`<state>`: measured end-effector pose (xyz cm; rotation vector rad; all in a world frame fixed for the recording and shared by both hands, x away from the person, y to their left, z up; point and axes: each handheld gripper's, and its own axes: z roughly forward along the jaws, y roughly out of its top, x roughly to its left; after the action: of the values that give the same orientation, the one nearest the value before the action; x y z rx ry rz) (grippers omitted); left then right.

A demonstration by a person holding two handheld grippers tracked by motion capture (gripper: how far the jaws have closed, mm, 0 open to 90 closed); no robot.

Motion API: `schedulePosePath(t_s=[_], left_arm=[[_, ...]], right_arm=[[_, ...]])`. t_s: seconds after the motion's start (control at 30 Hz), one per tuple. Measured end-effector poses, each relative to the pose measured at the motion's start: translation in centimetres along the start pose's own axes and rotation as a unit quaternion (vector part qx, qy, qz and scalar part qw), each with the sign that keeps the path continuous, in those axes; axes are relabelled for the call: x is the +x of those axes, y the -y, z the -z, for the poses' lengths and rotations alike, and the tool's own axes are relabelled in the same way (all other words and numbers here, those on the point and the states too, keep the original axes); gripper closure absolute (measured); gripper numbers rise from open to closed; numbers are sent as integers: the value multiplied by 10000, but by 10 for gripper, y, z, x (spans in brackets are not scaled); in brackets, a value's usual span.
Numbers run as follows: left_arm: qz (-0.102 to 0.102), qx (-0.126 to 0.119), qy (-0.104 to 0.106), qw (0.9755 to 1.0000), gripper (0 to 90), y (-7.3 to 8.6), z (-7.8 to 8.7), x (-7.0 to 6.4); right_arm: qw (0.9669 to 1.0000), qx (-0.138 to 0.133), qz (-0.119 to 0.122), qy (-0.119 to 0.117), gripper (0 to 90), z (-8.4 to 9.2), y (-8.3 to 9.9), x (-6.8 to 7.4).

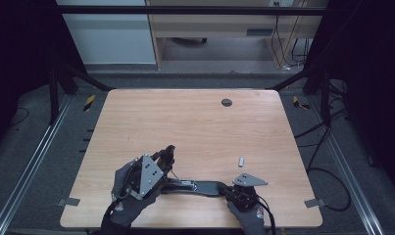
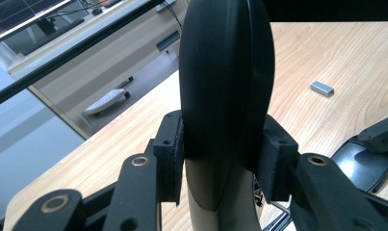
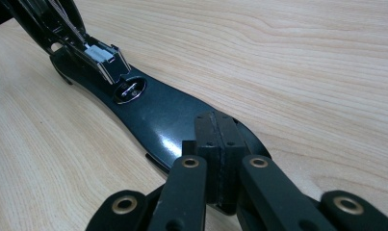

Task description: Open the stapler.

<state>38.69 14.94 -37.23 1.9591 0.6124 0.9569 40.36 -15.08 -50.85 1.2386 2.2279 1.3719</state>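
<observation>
The left tongs point(image 2: 225, 159) are clenched on the top arm point(image 2: 225, 72) of a black stapler point(image 1: 195, 186). The two pads squeeze the arm from both sides. The arm is flipped up and back, so the stapler is wide open.

The right tongs point(image 3: 219, 139) are squeezed tight together with nothing between them. Their tips push down on the far end of the stapler's base point(image 3: 153, 115), and I think this pins the base flat.

The stapler lies near the front edge of the table point(image 1: 185, 117), between the two hands. In the right gripper view the metal tray point(image 3: 102, 60) for the staples is open to the air. A small silver block of staples point(image 1: 241, 161) lies on the wood a little way behind the right tongs, apart from everything else.

The work looks like filling the stapler. The stapler is hard and stiff, and it looks a bit heavy for its size. Its base is shiny and smooth, so the tips could slide on it. The arm swings on a hinge and may want to snap shut, so a firm hold on its thick middle is good.

The block of staples is tiny and light. It could break into bits if squeezed hard. I would pinch it softly on its two long sides.
</observation>
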Motion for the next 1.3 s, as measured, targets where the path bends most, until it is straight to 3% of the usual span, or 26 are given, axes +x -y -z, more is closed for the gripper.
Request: schedulePosePath(t_s=[0.83, 1.03, 1.3], left_arm=[[432, -97, -183, 9989, 581, 13, 14, 18], [822, -146, -218, 9963, 573, 27, 25, 36], [880, -181, -305, 9955, 563, 34, 30, 40]], right_arm=[[10000, 1, 21, -9, 900, -1, 0, 1], [10000, -1, 7, -16, 900, -1, 0, 1], [10000, -4, 12, -22, 900, -1, 0, 1]])
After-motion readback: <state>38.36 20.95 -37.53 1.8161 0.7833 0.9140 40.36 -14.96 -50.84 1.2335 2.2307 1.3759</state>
